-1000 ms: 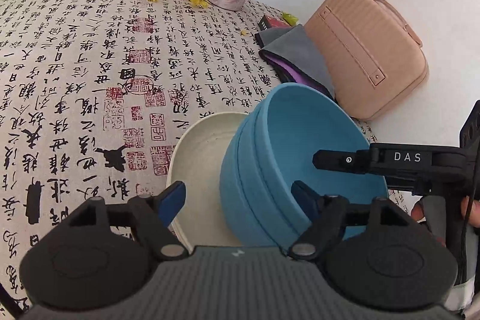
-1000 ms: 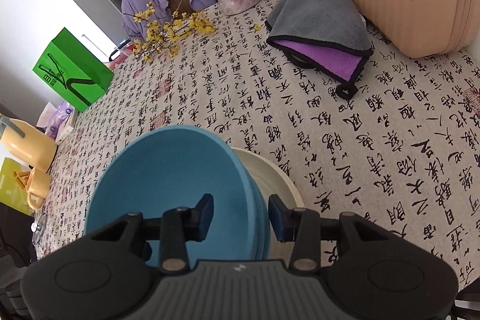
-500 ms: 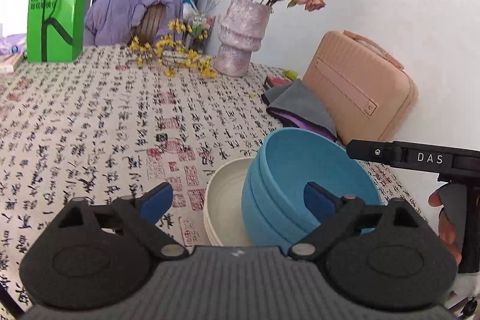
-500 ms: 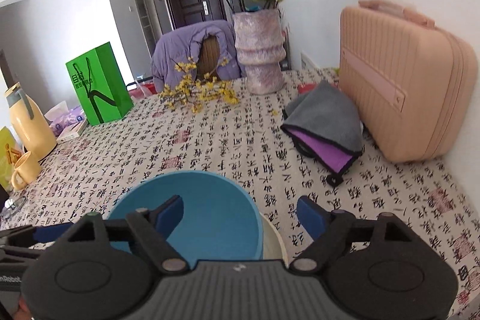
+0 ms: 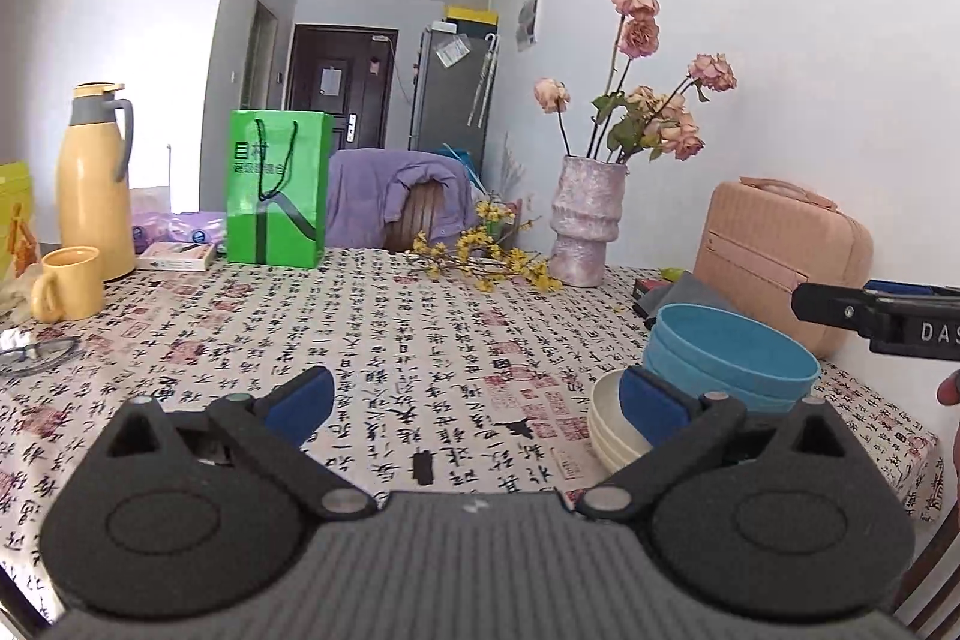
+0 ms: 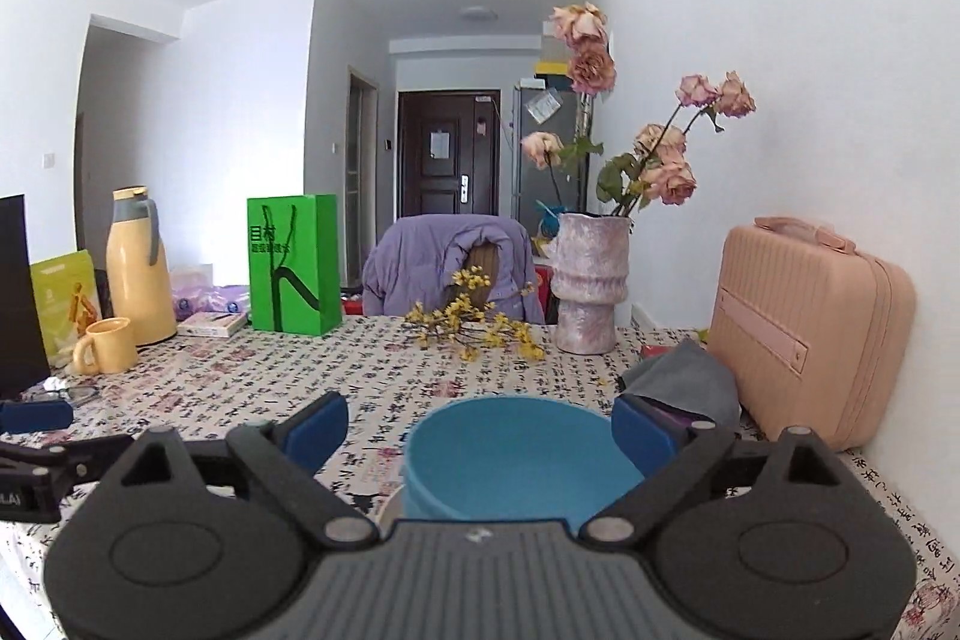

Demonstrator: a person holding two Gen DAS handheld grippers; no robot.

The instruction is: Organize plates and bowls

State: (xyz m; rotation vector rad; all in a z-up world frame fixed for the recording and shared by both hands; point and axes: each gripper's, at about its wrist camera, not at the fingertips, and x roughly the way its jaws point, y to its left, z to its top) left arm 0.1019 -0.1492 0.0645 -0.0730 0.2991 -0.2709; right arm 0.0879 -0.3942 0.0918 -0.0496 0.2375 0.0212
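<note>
White walls (image 6: 750,10), dark door (image 6: 447,154) down hallway, purple-draped chair (image 6: 447,262), grey fridge (image 5: 450,94), daylight.

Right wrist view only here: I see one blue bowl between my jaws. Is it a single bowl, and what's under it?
Observer: The left wrist view shows stacked blue bowls, at least two rims, sitting in a stack of cream bowls.
Operator: Are the blue ones centred in the cream stack?
Observer: They look off-centre. The cream rim shows only on the side away from the pink case.
Operator: Is the left gripper holding anything?
Observer: No. The left gripper has its jaws open and empty.
</note>
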